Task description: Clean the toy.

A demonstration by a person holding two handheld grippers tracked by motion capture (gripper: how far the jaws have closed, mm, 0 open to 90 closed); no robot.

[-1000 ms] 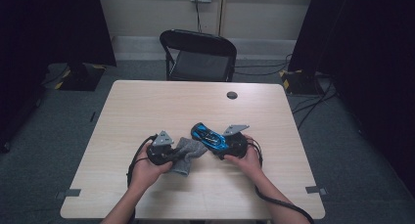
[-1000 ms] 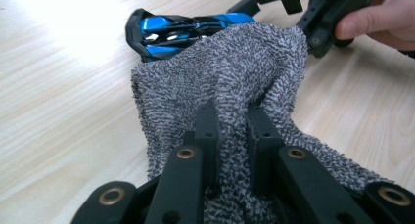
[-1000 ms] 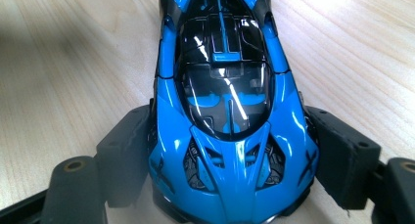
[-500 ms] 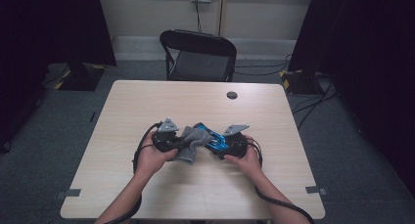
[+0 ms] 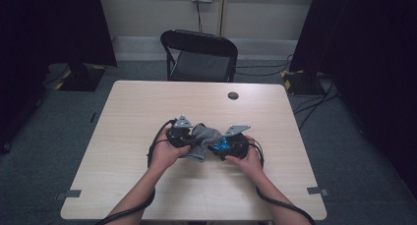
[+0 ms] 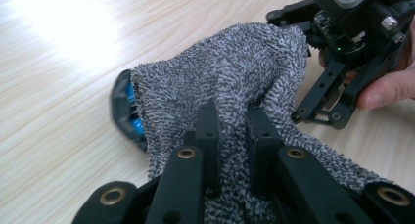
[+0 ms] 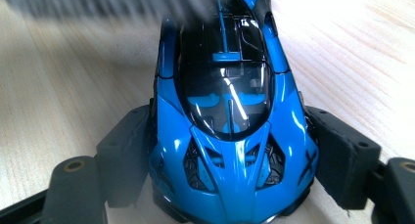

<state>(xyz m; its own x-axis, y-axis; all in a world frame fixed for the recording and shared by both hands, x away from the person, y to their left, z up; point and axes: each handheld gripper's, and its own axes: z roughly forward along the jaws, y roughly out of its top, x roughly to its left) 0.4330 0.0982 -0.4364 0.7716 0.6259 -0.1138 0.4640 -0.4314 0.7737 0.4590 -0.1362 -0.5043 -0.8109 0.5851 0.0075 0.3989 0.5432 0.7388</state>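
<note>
One blue toy sports car [image 7: 230,116] sits mid-tabletop [image 5: 147,107], clamped by its flanks in the right claw [image 7: 230,150]. One grey terry cloth [image 6: 220,87], pinched in the nearly closed left claw [image 6: 234,131], drapes its far end: apparently mid-wipe. Next, drag cloth along the bodywork. One folding chair [image 5: 199,55] stands beyond.

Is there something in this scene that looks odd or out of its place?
Nothing looks damaged or spilled. The one unusual sight is deliberate: the grey cloth, pinched by the left gripper, is draped over part of the blue toy car, which the right gripper clamps by its sides on the table.
</note>
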